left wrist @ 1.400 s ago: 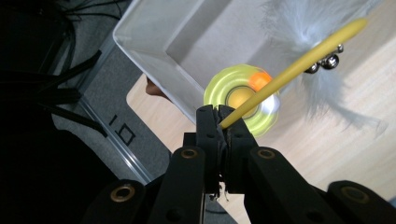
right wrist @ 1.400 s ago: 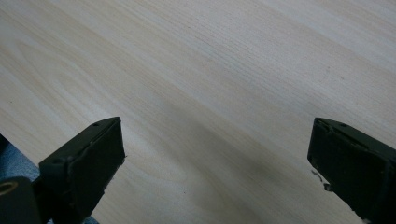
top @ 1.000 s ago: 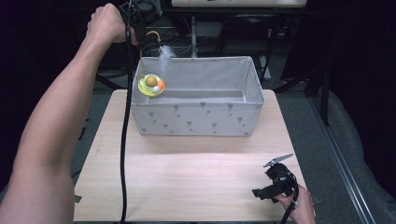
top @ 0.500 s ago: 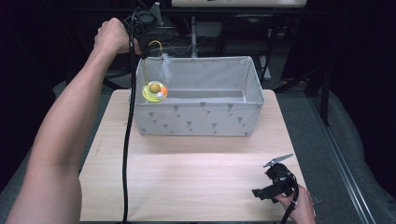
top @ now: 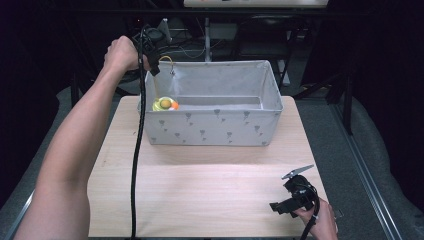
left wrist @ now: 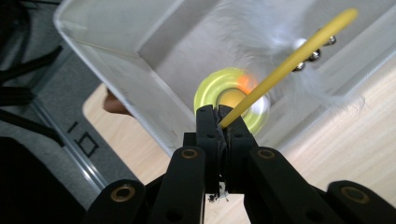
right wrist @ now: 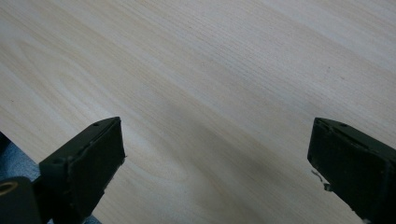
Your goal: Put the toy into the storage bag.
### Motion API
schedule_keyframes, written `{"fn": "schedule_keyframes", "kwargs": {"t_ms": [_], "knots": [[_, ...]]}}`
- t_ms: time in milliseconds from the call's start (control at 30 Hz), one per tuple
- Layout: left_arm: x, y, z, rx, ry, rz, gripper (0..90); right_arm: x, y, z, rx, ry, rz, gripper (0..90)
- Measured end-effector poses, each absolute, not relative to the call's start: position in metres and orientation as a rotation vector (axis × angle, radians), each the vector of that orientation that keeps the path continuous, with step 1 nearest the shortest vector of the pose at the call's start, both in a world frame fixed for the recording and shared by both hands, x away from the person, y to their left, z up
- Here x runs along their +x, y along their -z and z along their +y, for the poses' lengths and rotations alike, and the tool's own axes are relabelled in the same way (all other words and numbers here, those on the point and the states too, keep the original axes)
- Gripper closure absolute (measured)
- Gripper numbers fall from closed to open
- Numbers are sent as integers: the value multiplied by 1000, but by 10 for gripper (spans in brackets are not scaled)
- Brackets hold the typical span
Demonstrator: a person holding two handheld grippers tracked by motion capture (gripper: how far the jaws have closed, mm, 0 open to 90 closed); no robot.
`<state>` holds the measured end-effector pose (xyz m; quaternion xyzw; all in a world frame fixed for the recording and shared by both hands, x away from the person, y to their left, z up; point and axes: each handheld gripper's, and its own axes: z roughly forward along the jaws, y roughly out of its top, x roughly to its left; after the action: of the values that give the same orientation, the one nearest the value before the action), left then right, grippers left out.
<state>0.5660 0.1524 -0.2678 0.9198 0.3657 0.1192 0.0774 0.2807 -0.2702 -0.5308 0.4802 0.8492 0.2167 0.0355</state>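
Note:
My left gripper [top: 151,54] is held over the back left corner of the grey fabric box [top: 215,131]. In the left gripper view its jaws [left wrist: 218,112] are shut on a thin yellow stick [left wrist: 285,60]. The stick carries a white feather [left wrist: 266,42] and small metal bells [left wrist: 314,54]. Below it, a yellow-green disc toy with an orange centre [top: 165,104] sits blurred [left wrist: 231,99] inside the box's left end; whether it touches the bottom I cannot tell. My right gripper [top: 286,194] rests near the table's front right corner, its jaws [right wrist: 215,149] wide open over bare wood.
The light wooden table [top: 200,190] lies in front of the box. A black cable [top: 136,165] hangs from the left gripper across the table's left side. Dark floor and stands surround the table.
The left hand has come down and slightly forward at the box's back left corner, and the disc toy has sunk lower into the box. The right gripper has stayed still.

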Motion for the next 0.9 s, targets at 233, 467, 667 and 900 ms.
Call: {"fn": "schedule_keyframes", "kwargs": {"t_ms": [233, 467, 667, 900], "knots": [[568, 286, 162, 2735, -277, 1107, 879, 280, 532, -270, 1487, -680, 2593, 36], [564, 302, 167, 2744, -226, 1118, 879, 280, 531, -270, 1482, -673, 2608, 36], [560, 313, 171, 2760, -206, 1127, 879, 280, 531, -270, 1483, -671, 2607, 36], [556, 325, 177, 2776, -187, 1147, 879, 280, 531, -270, 1480, -671, 2608, 37]]}}
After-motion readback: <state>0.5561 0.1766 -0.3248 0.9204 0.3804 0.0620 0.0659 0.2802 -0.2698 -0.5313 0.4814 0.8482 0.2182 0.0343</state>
